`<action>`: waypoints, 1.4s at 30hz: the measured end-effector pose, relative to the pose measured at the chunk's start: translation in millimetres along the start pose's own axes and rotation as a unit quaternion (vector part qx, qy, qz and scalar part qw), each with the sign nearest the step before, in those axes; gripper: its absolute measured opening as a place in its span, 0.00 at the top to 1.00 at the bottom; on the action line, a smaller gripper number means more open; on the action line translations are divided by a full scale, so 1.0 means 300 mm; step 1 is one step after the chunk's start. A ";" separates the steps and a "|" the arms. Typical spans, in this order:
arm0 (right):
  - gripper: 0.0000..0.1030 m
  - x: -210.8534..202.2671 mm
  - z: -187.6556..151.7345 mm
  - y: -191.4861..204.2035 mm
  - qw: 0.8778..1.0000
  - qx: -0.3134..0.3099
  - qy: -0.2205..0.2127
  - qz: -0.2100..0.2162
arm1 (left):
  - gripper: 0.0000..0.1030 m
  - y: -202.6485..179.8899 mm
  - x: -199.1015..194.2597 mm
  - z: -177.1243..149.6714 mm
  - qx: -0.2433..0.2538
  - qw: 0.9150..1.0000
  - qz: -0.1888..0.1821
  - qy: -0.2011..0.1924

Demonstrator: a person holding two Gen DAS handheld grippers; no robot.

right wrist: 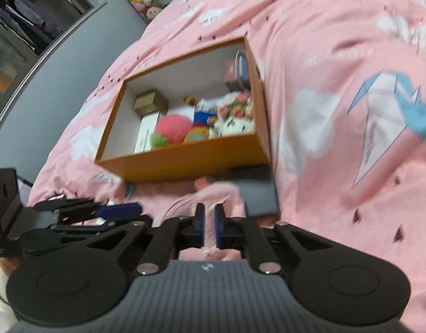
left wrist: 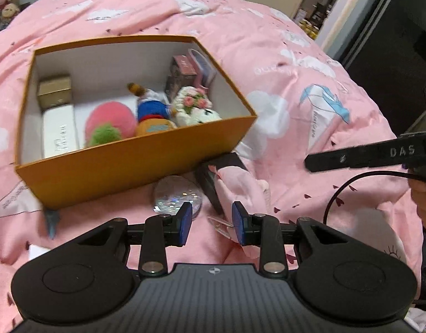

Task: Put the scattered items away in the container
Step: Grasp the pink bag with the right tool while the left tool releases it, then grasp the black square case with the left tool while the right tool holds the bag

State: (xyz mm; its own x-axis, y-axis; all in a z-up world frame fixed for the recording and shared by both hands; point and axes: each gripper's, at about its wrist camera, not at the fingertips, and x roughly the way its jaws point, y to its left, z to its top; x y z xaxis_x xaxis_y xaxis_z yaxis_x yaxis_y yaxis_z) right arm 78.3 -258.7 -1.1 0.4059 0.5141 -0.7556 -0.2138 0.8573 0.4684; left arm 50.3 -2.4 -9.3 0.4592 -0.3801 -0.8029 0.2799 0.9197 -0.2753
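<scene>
Landmark: orange box (left wrist: 135, 166) on the pink bed cover (left wrist: 296, 63), already holding plush toys and small cartons.

Right tool (right wrist: 210, 229): pads nearly pressed together, pinching a fold of the pink cloth item (right wrist: 213, 194), which lies just in front of the box's near wall, draped over a dark flat case (right wrist: 261, 194).

Left tool (left wrist: 212, 223): spread, empty, in front of the box.

Clear glittery disc (left wrist: 177, 197) also in front of the near wall.

Handling judgement: cloth light, limp, will trail; pinch a bunched fold. Disc probably smooth and slippery; take by the rim.
</scene>
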 end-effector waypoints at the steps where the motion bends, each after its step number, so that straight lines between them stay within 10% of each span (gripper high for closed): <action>1: 0.74 0.006 -0.012 0.004 1.000 0.001 0.003 0.004 | 0.66 -0.003 0.010 -0.002 -0.001 1.000 -0.007 0.006; 7: 0.60 0.055 -0.048 0.053 0.999 0.007 0.009 0.030 | 0.66 -0.031 0.023 -0.017 0.008 0.999 -0.044 0.009; 13: 0.52 0.083 -0.090 0.102 0.999 -0.027 0.012 -0.040 | 0.67 -0.051 0.049 -0.040 0.009 0.998 -0.052 0.026; 31: 0.49 0.077 -0.206 0.151 0.989 -0.127 0.046 -0.067 | 0.70 -0.043 0.061 -0.059 -0.003 0.998 -0.054 0.029; 37: 0.51 0.127 -0.208 0.153 0.986 -0.139 0.050 -0.078 | 0.70 -0.030 0.065 -0.056 -0.017 0.998 -0.062 0.028; 42: 0.78 0.136 -0.185 0.147 0.988 -0.136 0.028 -0.071 | 0.70 -0.020 0.055 -0.044 -0.024 0.999 -0.046 0.015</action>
State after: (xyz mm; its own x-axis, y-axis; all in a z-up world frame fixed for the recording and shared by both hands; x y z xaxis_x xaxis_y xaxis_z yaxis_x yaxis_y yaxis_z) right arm 36.1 -198.3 -36.7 0.4009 0.3823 -0.8325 -0.3921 0.8929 0.2213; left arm 45.1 -12.9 -28.0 0.4079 -0.4607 -0.7883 0.2782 0.8850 -0.3733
